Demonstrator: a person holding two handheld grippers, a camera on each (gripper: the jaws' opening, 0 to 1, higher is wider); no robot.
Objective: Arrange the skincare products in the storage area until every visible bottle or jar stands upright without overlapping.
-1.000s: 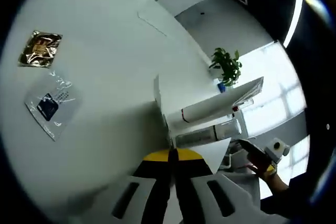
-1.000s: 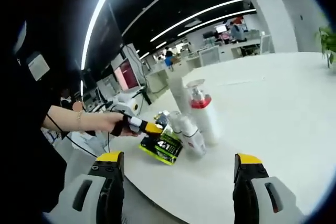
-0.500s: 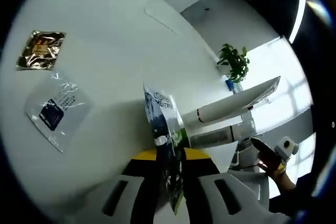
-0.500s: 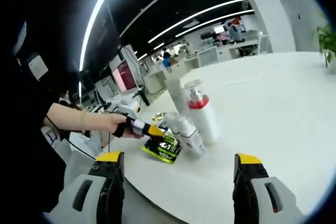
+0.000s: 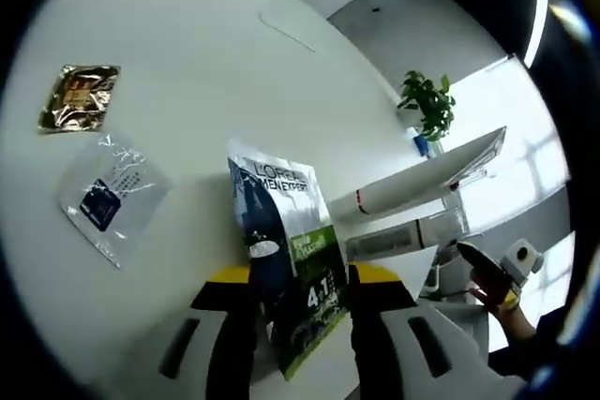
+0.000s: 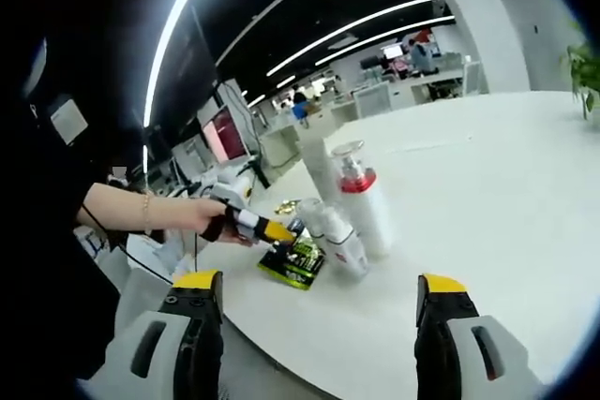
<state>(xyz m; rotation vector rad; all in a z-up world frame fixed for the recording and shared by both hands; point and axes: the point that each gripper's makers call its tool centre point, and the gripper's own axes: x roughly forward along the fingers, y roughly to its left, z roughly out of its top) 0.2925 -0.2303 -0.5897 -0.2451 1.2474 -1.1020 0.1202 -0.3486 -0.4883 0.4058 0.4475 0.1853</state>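
Between the left gripper's (image 5: 302, 297) jaws, a L'Oreal sachet (image 5: 289, 255) is pinched; lay it flat clear of the bottles (image 6: 354, 208) just beyond, while the right gripper (image 6: 314, 325) waits wide

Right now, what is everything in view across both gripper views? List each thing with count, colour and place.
Table: one, white, round, under everything.
Product pouch: one, blue, white and green, held between the left jaws.
Gold packet: one, flat on the table, far side.
Clear packet: one, dark blue label, flat beside the gold one.
Pump bottle: one, white with red collar, upright.
Tall bottle: one, white, upright behind it.
Tubes: two, white, in front of the pump bottle.
Plant: one, green, table's far edge.
Left gripper: yellow-tipped, shut on the pouch.
Right gripper: yellow-tipped, open, empty.
Person's hand: holding the left gripper.
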